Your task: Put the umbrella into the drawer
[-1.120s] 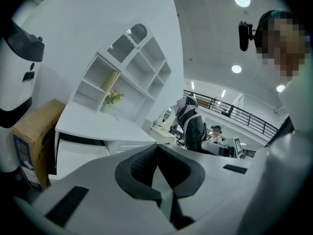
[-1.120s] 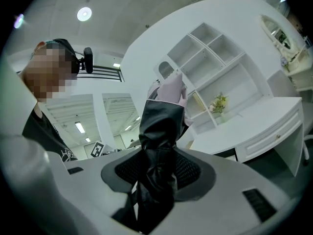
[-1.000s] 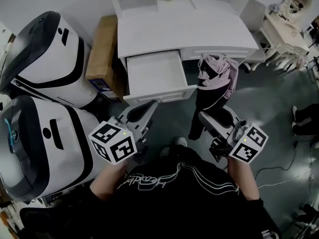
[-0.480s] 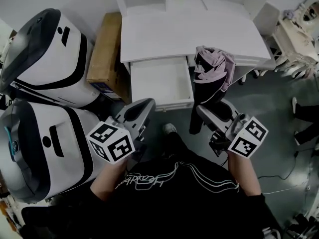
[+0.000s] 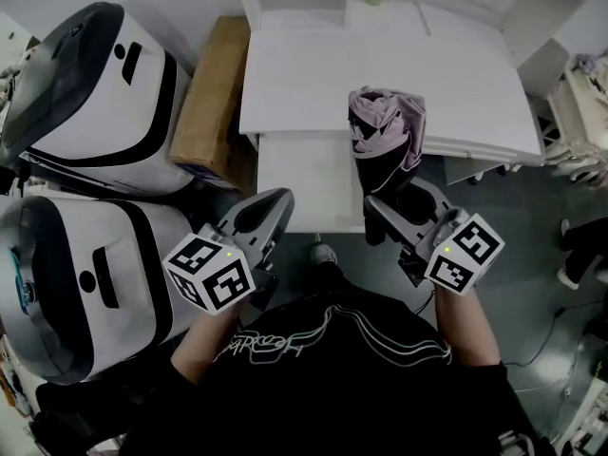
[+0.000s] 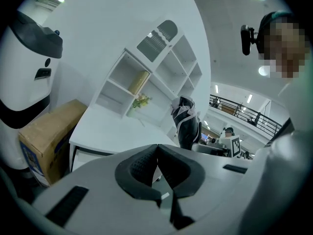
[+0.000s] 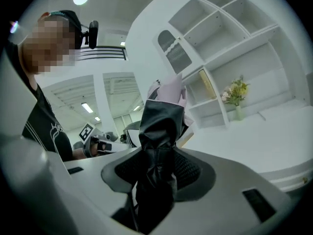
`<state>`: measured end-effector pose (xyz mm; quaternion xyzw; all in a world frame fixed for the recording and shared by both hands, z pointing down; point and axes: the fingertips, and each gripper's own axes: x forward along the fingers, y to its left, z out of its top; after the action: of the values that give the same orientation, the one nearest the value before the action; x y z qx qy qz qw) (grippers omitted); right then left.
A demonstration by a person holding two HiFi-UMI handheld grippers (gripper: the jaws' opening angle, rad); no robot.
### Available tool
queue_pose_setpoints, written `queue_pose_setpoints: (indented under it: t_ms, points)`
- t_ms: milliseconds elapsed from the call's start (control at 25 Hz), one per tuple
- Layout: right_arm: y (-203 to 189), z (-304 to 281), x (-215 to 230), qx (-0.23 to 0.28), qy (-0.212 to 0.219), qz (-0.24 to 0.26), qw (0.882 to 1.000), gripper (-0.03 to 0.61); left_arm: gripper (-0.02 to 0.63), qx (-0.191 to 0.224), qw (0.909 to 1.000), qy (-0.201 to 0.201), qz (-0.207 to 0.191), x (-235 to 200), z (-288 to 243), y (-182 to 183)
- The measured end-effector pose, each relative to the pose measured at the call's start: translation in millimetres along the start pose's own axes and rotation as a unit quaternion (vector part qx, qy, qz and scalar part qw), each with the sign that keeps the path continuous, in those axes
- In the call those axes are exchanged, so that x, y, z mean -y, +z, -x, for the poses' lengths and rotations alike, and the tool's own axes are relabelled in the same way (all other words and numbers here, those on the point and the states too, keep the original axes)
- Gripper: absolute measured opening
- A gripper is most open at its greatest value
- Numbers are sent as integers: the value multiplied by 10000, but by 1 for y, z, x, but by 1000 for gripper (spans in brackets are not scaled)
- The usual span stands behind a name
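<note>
While the right gripper [image 5: 397, 215] pinches the folded umbrella [image 5: 385, 131] upright at frame centre, just right of the open drawer [image 5: 304, 180], the drawer shows nothing inside yet (lowering in and release remain, I judge). Left gripper [image 5: 270, 209], lower left of centre: jaws pressed together, empty.

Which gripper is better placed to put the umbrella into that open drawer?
The right gripper: its jaws clamp the folded umbrella, held at the right edge of the open drawer. The left gripper is shut and empty.
</note>
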<state>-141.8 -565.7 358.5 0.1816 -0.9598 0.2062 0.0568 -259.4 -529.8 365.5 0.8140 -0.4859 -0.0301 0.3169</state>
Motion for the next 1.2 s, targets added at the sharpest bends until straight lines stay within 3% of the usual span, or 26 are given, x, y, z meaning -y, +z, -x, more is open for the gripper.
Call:
queue_pose_setpoints:
  t_ms: [240, 520, 920, 1200]
  points:
    - [-10, -60, 33, -631, 272, 308, 9972, 195, 20, 90, 9989, 376, 260, -44, -12, 14]
    - [-58, -113, 65, -1626, 438, 862, 9819, 195, 20, 113, 9956, 797, 480, -83, -16, 16]
    - [-170, -163, 97, -3292, 715, 1295, 9326, 195, 20, 173, 9896, 1138, 862, -124, -5, 13]
    - [-253, -190, 125, -4135, 631, 1048, 9022, 195, 20, 185, 9838, 1339, 1174, -147, -1, 5]
